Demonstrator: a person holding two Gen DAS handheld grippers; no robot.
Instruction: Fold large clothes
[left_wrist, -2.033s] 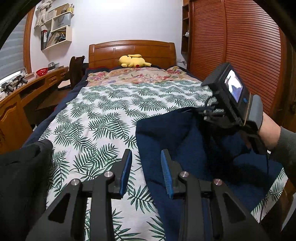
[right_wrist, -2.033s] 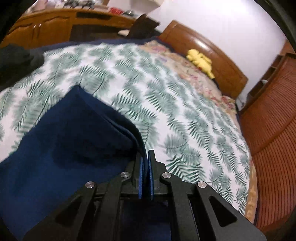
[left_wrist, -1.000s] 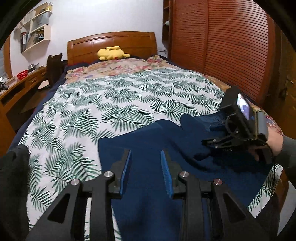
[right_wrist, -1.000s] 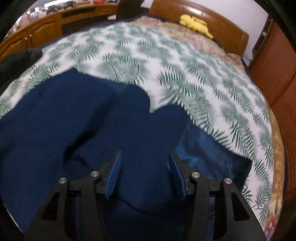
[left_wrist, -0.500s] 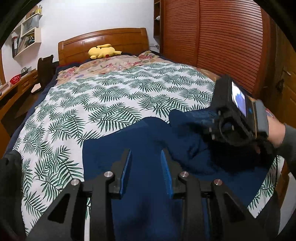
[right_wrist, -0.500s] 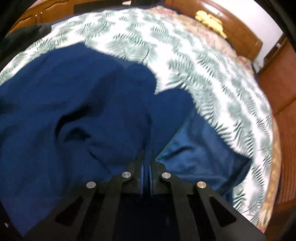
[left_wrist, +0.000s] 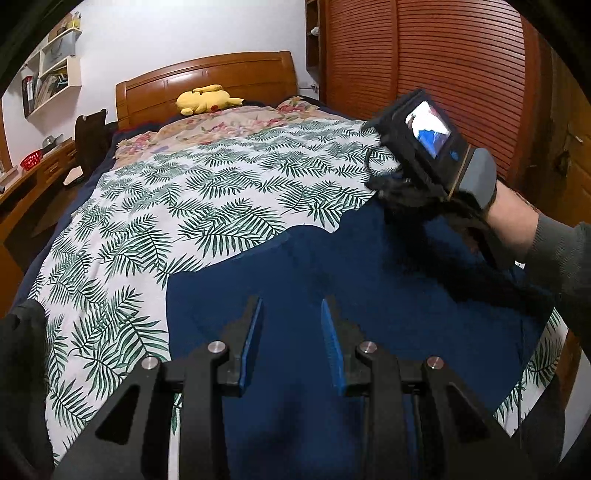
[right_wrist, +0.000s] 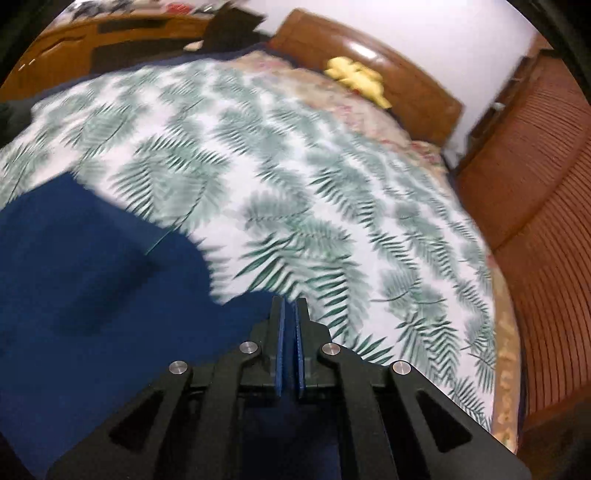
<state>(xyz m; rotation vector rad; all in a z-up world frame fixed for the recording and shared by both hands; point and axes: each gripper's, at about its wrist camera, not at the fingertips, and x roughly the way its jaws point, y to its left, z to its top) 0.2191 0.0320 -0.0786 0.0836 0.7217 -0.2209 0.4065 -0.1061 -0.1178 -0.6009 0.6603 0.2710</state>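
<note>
Presently the navy garment (left_wrist: 369, 295) lies on the bed's (left_wrist: 207, 206) near right. Right claw (right_wrist: 289, 325) is closed tight, seemingly pinching its edge; left claw (left_wrist: 290, 325) hovers narrow, empty. Advise carrying the fold evenly, avoiding bunching.

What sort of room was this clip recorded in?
A home bedroom, most likely: a bed with a wooden headboard and a palm-leaf bedspread, a yellow plush toy by the pillows, and a slatted wooden wardrobe alongside.
</note>
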